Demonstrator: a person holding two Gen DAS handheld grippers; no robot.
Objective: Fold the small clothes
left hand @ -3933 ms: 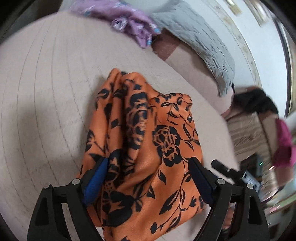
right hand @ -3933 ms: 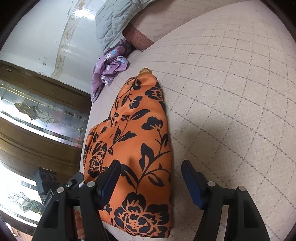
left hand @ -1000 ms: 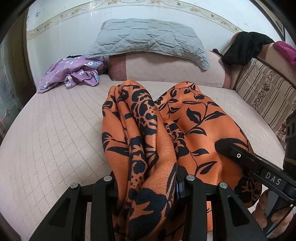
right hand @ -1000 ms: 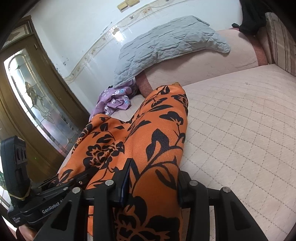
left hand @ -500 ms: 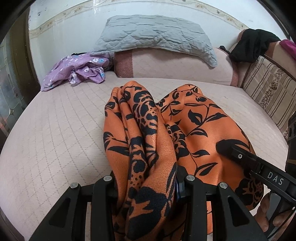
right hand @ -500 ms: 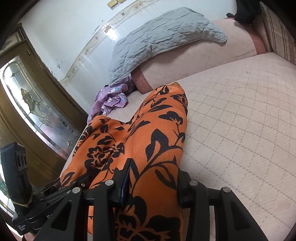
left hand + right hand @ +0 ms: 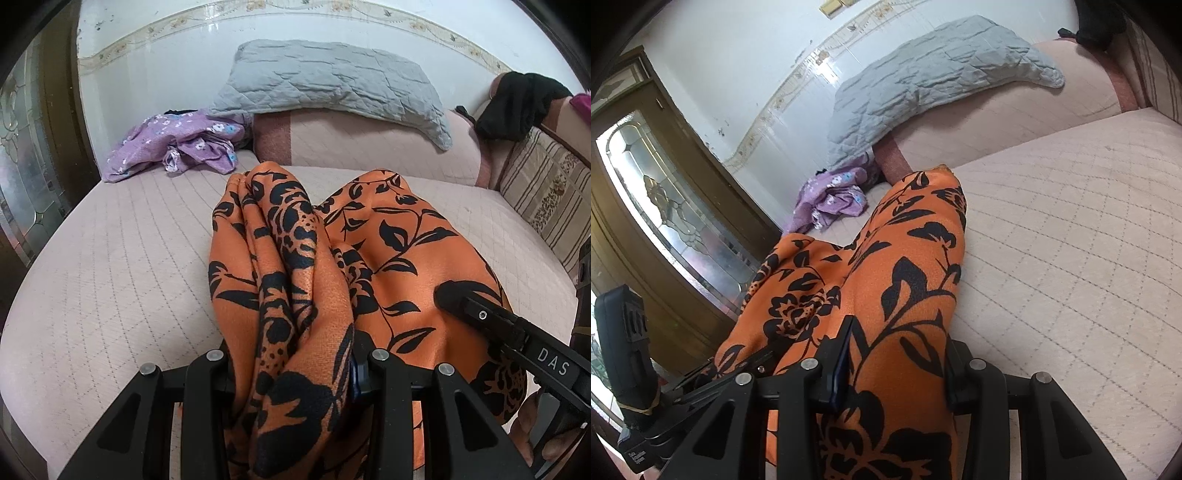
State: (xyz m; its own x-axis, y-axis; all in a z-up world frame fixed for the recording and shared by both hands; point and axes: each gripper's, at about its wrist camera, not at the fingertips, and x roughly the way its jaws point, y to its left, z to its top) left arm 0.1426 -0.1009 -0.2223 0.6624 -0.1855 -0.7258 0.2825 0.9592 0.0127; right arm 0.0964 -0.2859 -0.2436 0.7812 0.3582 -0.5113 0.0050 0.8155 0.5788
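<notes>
An orange cloth [image 7: 369,258] is gripped at its near edge by both grippers, and its far part lies on the bed [image 7: 110,277]. The left gripper [image 7: 295,365] is clamped on a bunched, many-layered ridge of the cloth; the jaws of the right gripper [image 7: 894,365] are likewise closed on a smoother band of it. The fold is judged to be in its early or middle part: the cloth is gathered into two humps rather than laid flat, and no neat, finished shape is seen. Spreading, aligning of edges and the final fold are judged to be left. A purple garment [image 7: 177,147] lies crumpled near the grey pillow [image 7: 332,85], apparently not yet folded. The cloth's near edge is hidden under the grippers and cut off by the frame, so the kind of garment cannot be told.
</notes>
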